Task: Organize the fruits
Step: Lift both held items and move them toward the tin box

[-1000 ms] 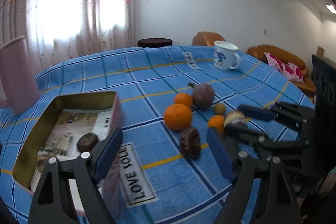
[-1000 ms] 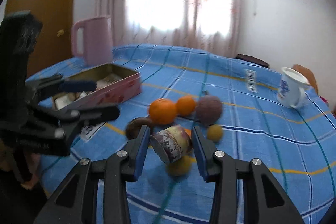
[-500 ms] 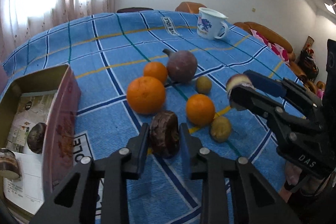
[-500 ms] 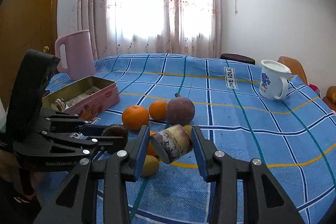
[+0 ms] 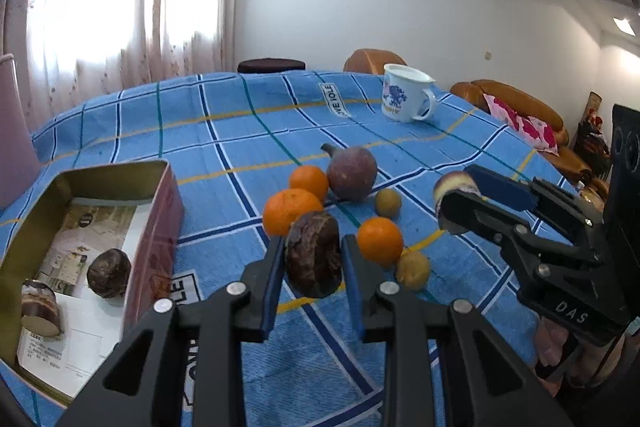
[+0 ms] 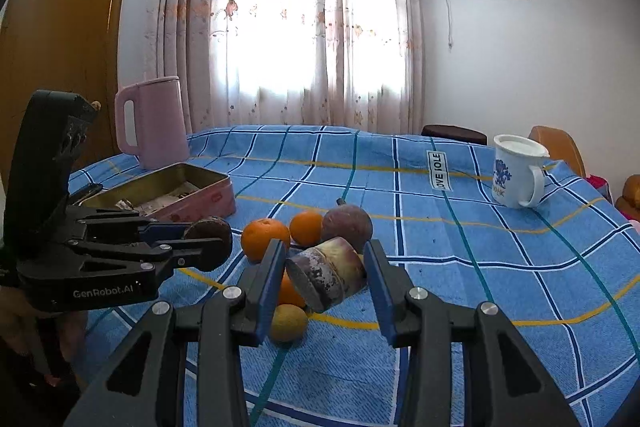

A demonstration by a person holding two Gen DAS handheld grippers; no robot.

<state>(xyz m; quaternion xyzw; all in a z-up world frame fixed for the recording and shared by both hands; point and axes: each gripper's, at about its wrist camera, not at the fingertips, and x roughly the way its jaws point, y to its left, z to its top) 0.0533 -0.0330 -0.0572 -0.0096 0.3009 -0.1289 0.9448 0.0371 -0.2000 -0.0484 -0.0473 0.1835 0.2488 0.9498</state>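
My left gripper point(image 5: 313, 259) is shut on a dark brown wrinkled fruit point(image 5: 313, 257) and holds it above the blue checked cloth. My right gripper point(image 6: 326, 273) is shut on a cut purple-and-cream fruit piece point(image 6: 326, 273), also lifted; it shows at the right of the left wrist view point(image 5: 456, 195). On the cloth lie three oranges point(image 5: 291, 211), a purple round fruit point(image 5: 352, 173) and two small yellowish fruits point(image 5: 413, 270). The open pink tin point(image 5: 158, 211) at the left holds a dark fruit point(image 5: 109, 273) and a cut piece point(image 5: 40, 313).
A white mug point(image 5: 406, 99) stands at the far right of the table. A pink jug point(image 6: 154, 123) stands behind the tin. Brown sofas point(image 5: 520, 107) lie beyond the table's right edge. Curtains hang at the back.
My left gripper closed on the dark brown fruit and lifted it off the cloth. My right gripper kept hold of its cut piece and rose a little.
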